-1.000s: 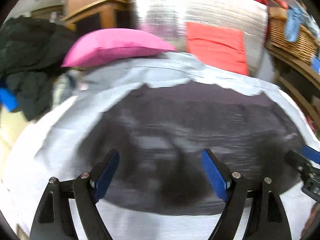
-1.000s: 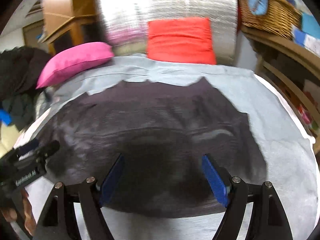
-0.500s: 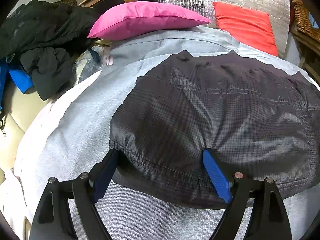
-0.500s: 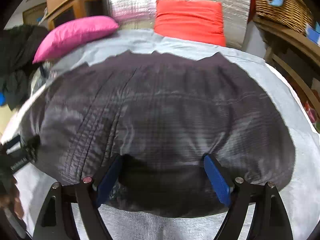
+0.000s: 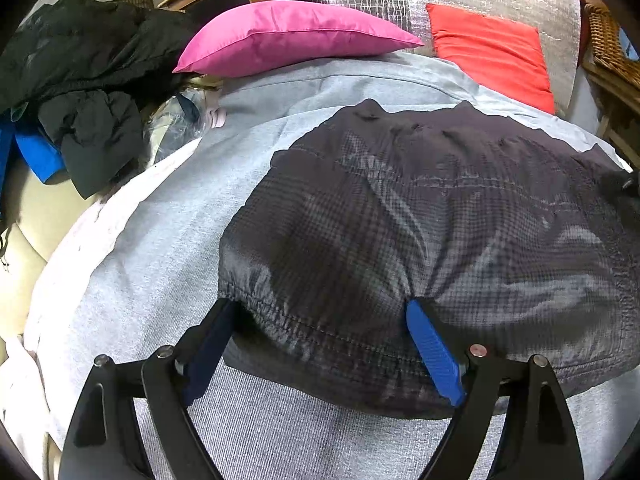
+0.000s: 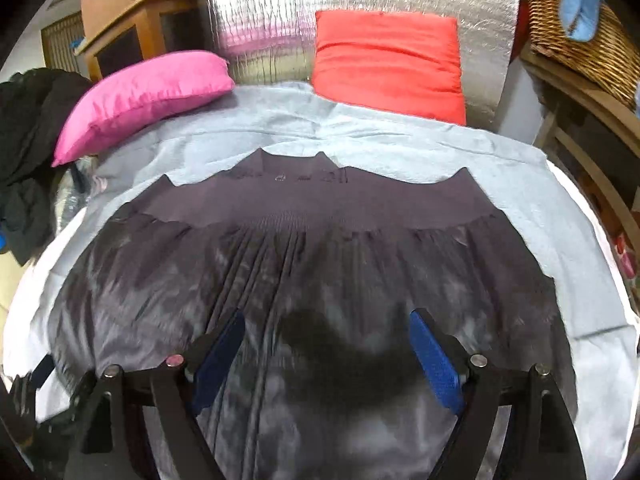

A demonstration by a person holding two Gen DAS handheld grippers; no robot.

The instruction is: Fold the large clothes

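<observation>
A dark grey checked garment (image 5: 440, 220) lies spread flat on a grey sheet (image 5: 160, 240) over a bed. My left gripper (image 5: 320, 352) is open wide and straddles the garment's near left hem, with the gathered edge lying between its blue pads. In the right wrist view the same garment (image 6: 320, 260) shows a ribbed band along its far edge. My right gripper (image 6: 326, 360) hangs open over the middle of the fabric, holding nothing. The left gripper (image 6: 40, 372) shows at the lower left edge of that view.
A pink pillow (image 5: 288, 36) and a red pillow (image 5: 492, 48) lean at the head of the bed against a silver panel. A pile of black clothes (image 5: 80, 80) lies to the left. A wicker basket (image 6: 580, 32) sits on wooden shelves at the right.
The left gripper dropped to the garment's near hem and then held still. The right gripper moved forward from the near hem to over the middle of the fabric.
</observation>
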